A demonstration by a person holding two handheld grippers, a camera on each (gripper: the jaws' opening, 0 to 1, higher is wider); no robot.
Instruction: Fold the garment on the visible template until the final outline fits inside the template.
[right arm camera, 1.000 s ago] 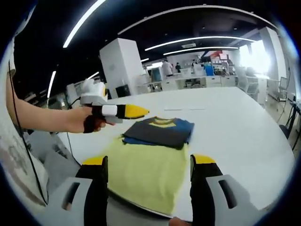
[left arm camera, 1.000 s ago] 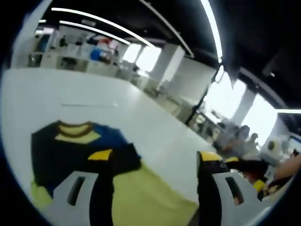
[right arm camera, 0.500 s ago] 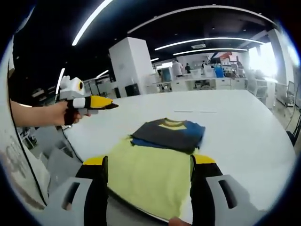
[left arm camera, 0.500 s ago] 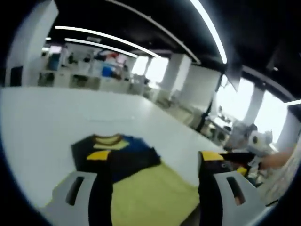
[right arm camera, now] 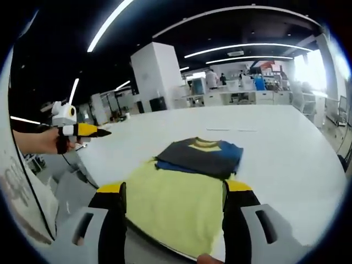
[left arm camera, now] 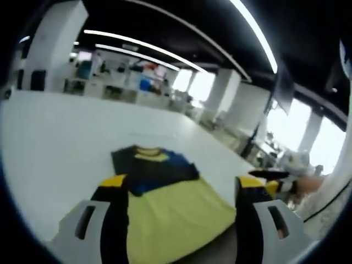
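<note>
A folded dark garment (right arm camera: 201, 157) with a blue side and a yellow collar lies on the far end of a yellow template sheet (right arm camera: 173, 206) on a white table (right arm camera: 275, 143). My right gripper (right arm camera: 174, 187) hovers open over the sheet's near edge, nothing between its jaws. The left gripper (right arm camera: 77, 130) is held in a hand far off to the left, clear of the table. In the left gripper view the garment (left arm camera: 151, 168) and template (left arm camera: 176, 214) lie ahead of my open, empty left gripper (left arm camera: 181, 184). The right gripper (left arm camera: 275, 179) shows at the right edge.
The table's rounded near edge (right arm camera: 165, 247) runs just below the template. A person's forearm (right arm camera: 27, 140) reaches in from the left. A white pillar (right arm camera: 157, 77) and desks with people stand beyond the table's far side.
The left gripper has pulled back to the left, away from the garment and off the table. The left gripper view has swung so the garment sits nearer its middle. The garment lies as before.
</note>
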